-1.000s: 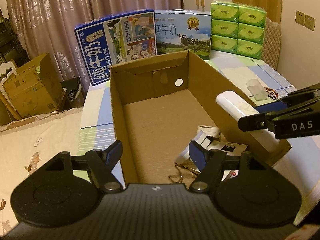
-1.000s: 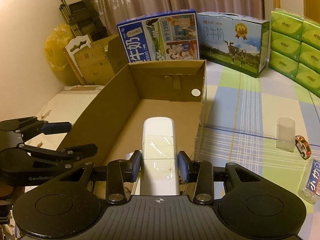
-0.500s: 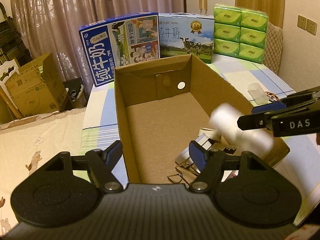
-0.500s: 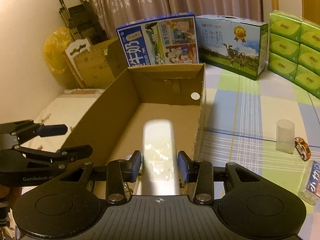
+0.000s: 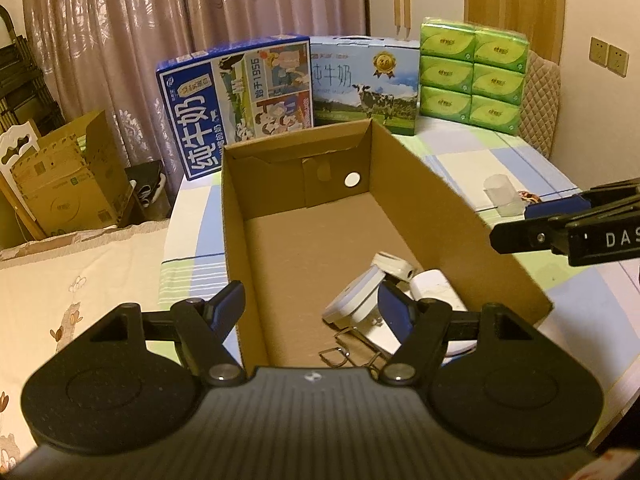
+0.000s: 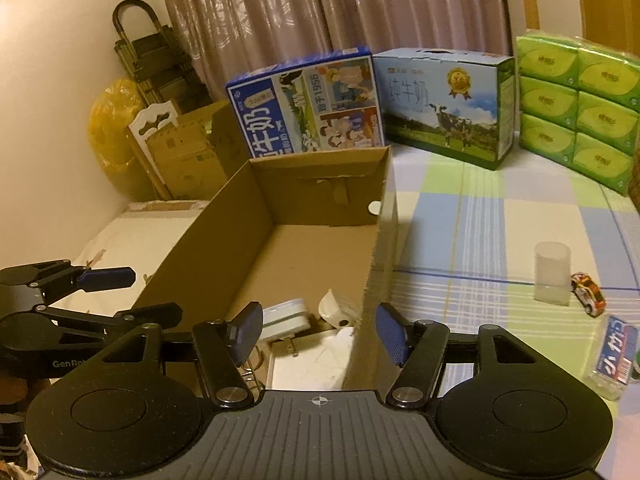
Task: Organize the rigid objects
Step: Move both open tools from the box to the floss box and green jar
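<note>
Right tongs (image 6: 319,332): I'm holding them spread wide over the near end of the cardboard box (image 6: 256,216), gripping nothing.
Left tongs (image 5: 311,303): I'm keeping them apart too, straddling the box's near left wall.
White remote (image 5: 436,292): lying inside the box, near right corner, beside a white plug (image 5: 352,298).

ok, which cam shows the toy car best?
Right wrist. The toy car sits in plain view on the checked cloth, just right of the clear cup, stripes visible. In the left wrist view only a sliver of it peeks out behind the cup and the right gripper's finger.
</note>
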A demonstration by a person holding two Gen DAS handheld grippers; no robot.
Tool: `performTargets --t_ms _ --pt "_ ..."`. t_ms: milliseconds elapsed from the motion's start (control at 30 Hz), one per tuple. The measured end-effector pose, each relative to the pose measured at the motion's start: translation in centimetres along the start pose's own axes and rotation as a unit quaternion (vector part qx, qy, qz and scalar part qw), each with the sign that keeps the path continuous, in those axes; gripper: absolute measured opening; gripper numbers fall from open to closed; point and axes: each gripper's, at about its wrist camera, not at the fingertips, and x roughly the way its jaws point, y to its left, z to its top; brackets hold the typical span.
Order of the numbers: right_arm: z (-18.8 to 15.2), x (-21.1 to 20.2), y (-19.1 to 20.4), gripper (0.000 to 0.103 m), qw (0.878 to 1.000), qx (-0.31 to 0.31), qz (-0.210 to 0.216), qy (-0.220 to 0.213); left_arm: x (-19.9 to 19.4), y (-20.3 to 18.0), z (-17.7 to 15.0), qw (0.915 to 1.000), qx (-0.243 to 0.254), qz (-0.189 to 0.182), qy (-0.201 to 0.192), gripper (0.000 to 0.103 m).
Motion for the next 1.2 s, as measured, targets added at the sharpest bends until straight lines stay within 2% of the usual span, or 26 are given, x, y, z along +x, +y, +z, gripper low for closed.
performTargets --t_ms 333,667,767,1033,1200 --pt "-0.9 -4.5 -1.8 0.06 0.999 0.016 -0.026 -0.014 -3.0 -2.8 1.1 0.9997 -0.001 -0.015 -0.019 0.069" --pt "-2.2 -10.3 -5.7 0.061 0.996 0.05 -0.061 -0.031 -5.1 -7.5 2.0 0.9986 0.005 -0.041 -0.032 0.071" --pt "-2.6 -11.8 -6.9 0.061 0.995 0.057 -0.073 -0.034 -5.2 -9.1 2.2 0.9982 0.008 -0.05 -0.032 0.072" --pt "-4.2 -15.0 -10.6 0.061 0.99 0.084 -0.104 -0.042 -4.4 -13.1 2.1 0.9972 0.008 -0.066 -0.034 0.082" --pt "-6.4 -16.5 -13.4 0.061 0.985 0.108 -0.13 -0.043 -3.3 -15.9 1.8 0.996 0.01 -0.082 -0.032 0.082"
